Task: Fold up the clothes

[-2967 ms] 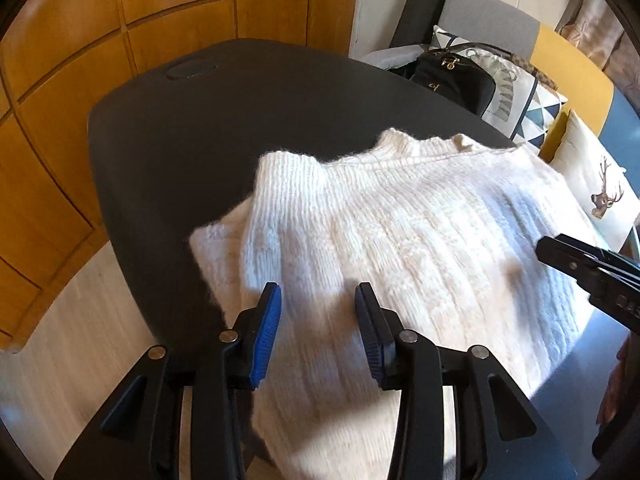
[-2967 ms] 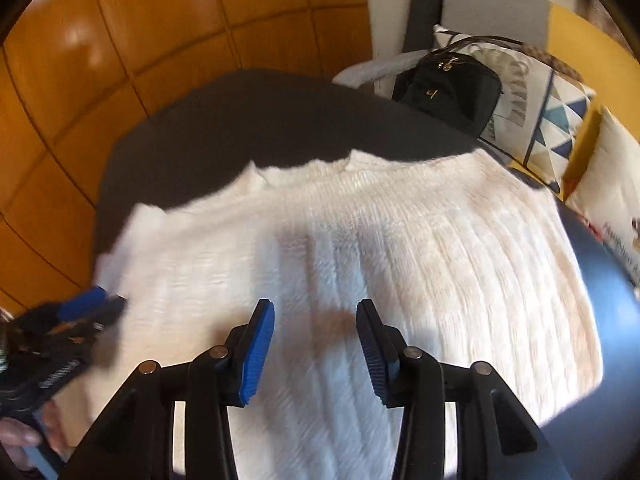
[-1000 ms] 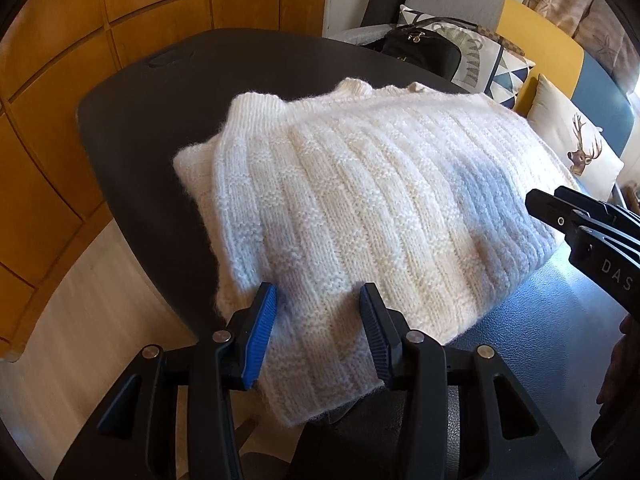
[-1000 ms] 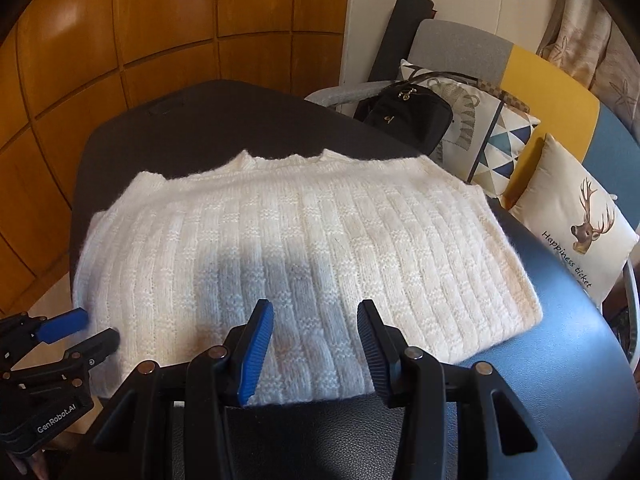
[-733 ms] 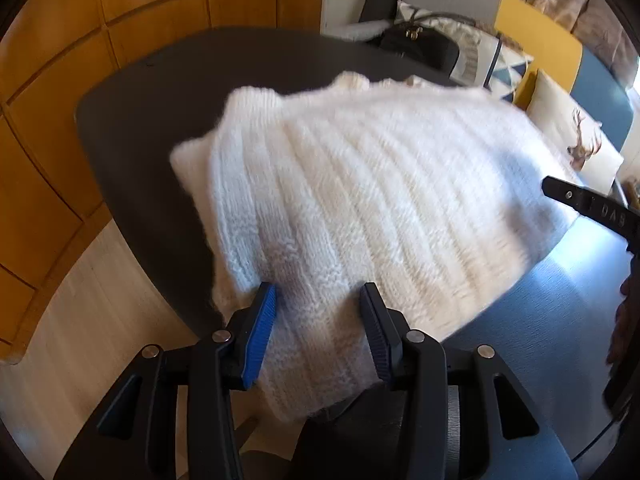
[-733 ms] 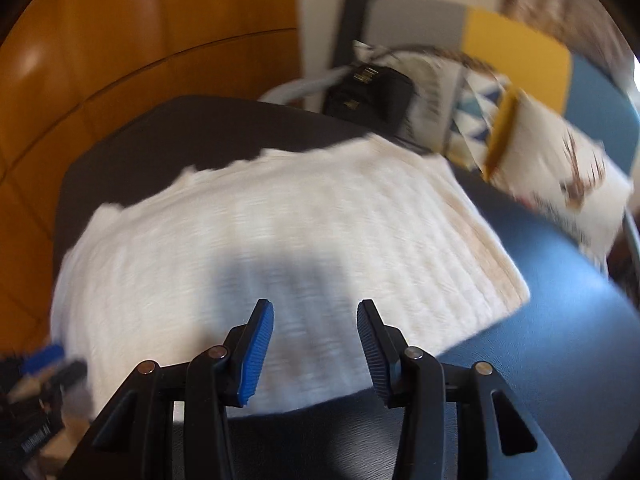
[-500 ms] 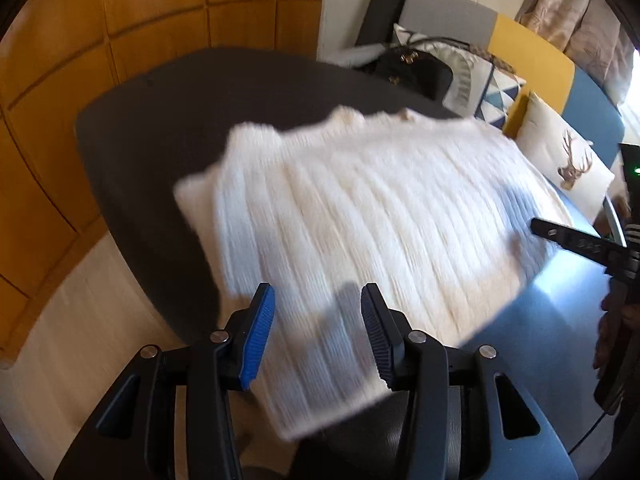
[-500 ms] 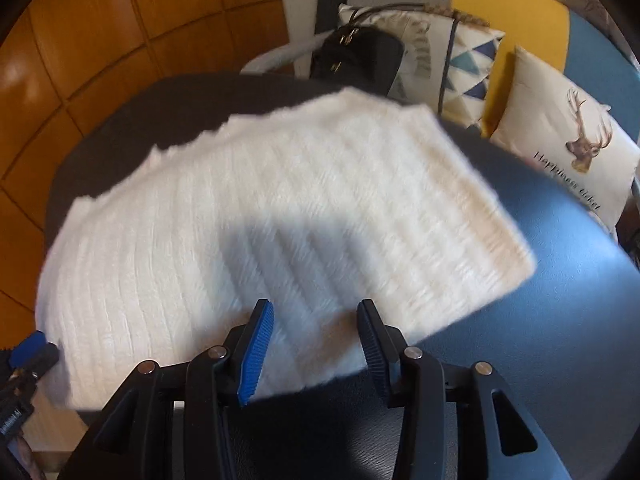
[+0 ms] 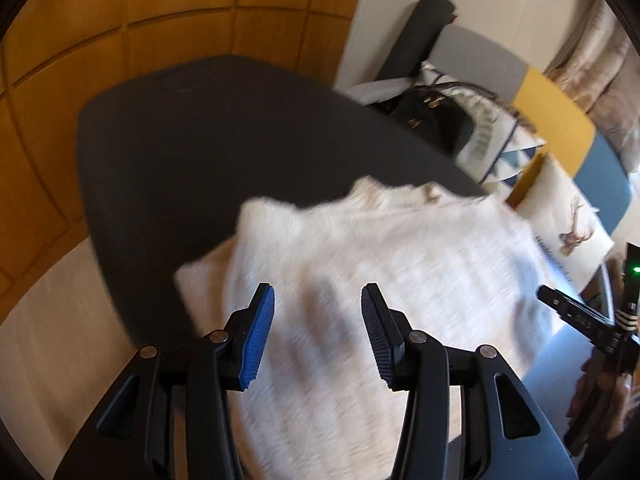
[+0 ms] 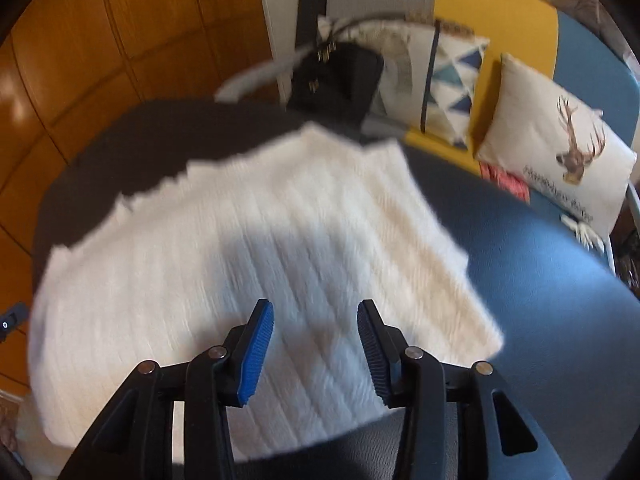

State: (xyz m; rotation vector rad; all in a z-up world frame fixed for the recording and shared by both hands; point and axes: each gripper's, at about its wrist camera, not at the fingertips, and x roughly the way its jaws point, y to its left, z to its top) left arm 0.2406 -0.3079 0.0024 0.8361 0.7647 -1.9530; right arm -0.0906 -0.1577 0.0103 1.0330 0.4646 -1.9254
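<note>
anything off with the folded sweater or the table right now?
Mostly fine. The white sweater lies folded on the dark table, but its near-left corner overhangs the table edge, and a lower layer sticks out on the left, so the fold is uneven. Both grippers are open and empty. Frames are blurred.

A home living room; a sofa in grey, yellow and blue at one o'clock bears a deer-print cushion; a black handbag at twelve; wood-panelled wall at ten.
</note>
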